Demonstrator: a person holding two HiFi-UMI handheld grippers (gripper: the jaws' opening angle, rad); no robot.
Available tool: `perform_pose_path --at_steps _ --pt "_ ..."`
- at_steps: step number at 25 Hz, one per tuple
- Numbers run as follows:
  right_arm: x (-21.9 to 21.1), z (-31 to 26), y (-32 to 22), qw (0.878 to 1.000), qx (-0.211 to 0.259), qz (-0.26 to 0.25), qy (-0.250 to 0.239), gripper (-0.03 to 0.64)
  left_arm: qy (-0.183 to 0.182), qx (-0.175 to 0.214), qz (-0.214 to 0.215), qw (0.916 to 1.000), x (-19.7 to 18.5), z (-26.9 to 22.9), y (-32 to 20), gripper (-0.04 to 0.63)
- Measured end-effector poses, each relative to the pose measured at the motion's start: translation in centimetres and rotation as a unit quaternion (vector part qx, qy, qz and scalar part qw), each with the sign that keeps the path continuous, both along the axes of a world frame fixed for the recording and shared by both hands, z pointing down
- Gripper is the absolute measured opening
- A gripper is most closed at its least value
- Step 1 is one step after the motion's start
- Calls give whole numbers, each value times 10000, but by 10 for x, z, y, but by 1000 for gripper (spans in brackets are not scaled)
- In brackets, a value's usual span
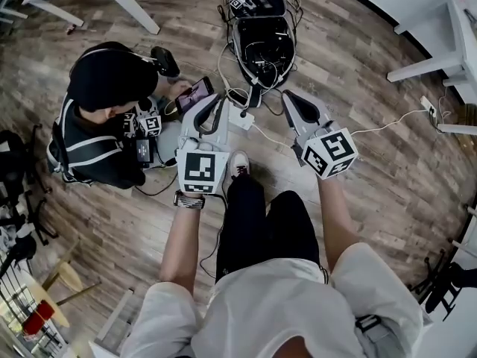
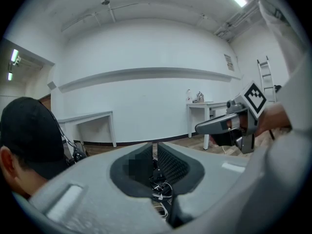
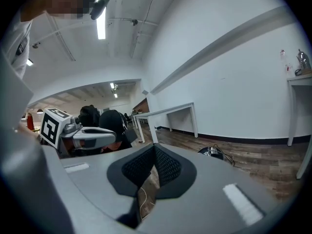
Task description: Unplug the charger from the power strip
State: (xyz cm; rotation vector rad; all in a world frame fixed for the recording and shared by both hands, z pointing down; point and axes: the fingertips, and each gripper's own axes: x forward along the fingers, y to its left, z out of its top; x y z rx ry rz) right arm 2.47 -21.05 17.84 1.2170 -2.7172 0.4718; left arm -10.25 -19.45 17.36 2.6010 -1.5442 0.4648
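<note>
My left gripper [image 1: 215, 104] and my right gripper [image 1: 290, 97] both have their jaws closed on nothing, side by side above the floor [image 1: 358, 200]. What I take for the power strip [image 1: 240, 118] is the small white block on the floor between their tips, just before the black bag [image 1: 262, 39]. A white cable [image 1: 373, 129] trails off to the right. I cannot tell the charger apart from it at this size. I expect hard, smooth, light plastic that will slide or lift when pulled. One gripper should pin the strip's body while the other pinches the charger's flat sides, never the cable.
</note>
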Motion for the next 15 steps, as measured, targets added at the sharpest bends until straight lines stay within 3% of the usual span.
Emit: perform_pose_path --at_steps 15 --pt "4 189 -10 9998 -117 -142 115 2 29 27 -58 10000 15 179 -13 29"
